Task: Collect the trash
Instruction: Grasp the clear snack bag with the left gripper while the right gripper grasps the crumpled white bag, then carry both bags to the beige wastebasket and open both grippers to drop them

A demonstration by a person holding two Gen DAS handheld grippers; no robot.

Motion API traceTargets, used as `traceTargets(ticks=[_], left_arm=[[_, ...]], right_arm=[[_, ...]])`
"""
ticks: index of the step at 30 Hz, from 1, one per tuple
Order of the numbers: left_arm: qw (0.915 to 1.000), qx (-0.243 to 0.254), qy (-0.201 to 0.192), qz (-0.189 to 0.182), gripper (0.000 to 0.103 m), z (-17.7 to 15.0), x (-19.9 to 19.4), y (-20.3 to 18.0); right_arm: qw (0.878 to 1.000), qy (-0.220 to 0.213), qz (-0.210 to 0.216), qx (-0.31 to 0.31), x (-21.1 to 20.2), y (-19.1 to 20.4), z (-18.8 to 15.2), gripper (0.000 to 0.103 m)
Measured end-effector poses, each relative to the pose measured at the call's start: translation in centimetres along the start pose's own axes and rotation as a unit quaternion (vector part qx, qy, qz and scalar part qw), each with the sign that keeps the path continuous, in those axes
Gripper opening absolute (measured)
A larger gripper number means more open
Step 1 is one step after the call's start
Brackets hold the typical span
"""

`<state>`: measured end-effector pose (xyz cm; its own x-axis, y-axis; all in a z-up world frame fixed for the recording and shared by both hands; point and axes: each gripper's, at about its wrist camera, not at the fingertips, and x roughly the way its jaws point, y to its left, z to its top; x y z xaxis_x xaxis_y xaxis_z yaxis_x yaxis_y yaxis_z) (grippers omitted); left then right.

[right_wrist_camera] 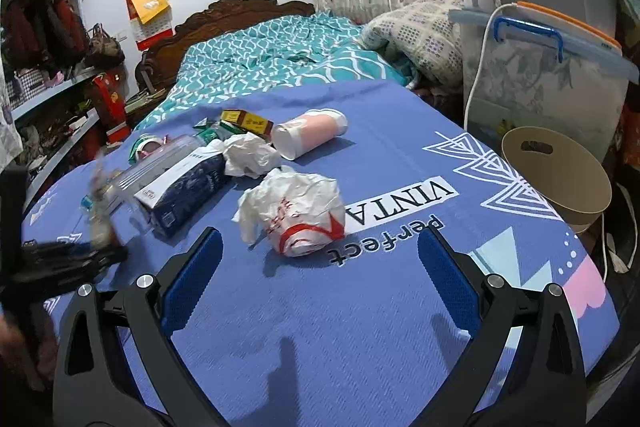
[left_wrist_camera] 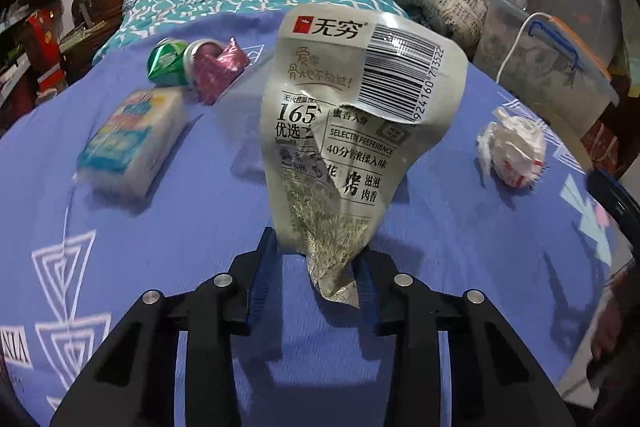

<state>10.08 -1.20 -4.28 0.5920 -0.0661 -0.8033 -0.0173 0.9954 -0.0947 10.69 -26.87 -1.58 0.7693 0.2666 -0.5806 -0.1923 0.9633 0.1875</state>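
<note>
On snack wrapper [left_wrist_camera: 340, 131]: "SELECTIVE PREFERENCE"

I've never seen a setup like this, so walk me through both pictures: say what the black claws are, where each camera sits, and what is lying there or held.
No robot here: a person carries two hand-held grippers, each with a camera looking along its jaws. The left gripper is closed on a crumpled snack wrapper. The right gripper is open and empty, facing a balled white plastic bag on the blue bedsheet. Also lying there: a paper cup on its side, a tissue pack, and a tan bin beside the bed.
</note>
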Motion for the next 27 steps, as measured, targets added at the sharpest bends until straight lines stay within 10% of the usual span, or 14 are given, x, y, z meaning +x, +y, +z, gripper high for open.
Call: traceTargets(ticks=[5,12,14,17,27], left_arm=[[0.9998,-0.009,0.003,-0.015,0.016,-1.8,-1.8,0.9],[0.9997,-0.002,0.003,-0.024,0.018,-2.9,-2.6,0.7],[0.9998,-0.003,0.002,-0.018,0.026,-2.9,-2.6,0.6],[0.9999,-0.01,-0.007,-0.008,0.073,-2.5,-2.6,0.6],[0.9997,-0.01,-0.018,0.015,0.078,0.3,-2.0,-0.2]], right_arm=[[1.0,0.013,0.01,0.021,1.0,-0.5,0.4,0.097],[0.999,0.026,0.016,0.027,1.7,-0.6,0.2,0.097],[0.999,0.03,0.017,0.029,1.8,-0.7,0.2,0.097],[0.999,0.029,0.016,0.028,1.8,-0.7,0.2,0.097],[0.999,0.034,0.028,0.022,2.0,-1.0,0.2,0.097]])
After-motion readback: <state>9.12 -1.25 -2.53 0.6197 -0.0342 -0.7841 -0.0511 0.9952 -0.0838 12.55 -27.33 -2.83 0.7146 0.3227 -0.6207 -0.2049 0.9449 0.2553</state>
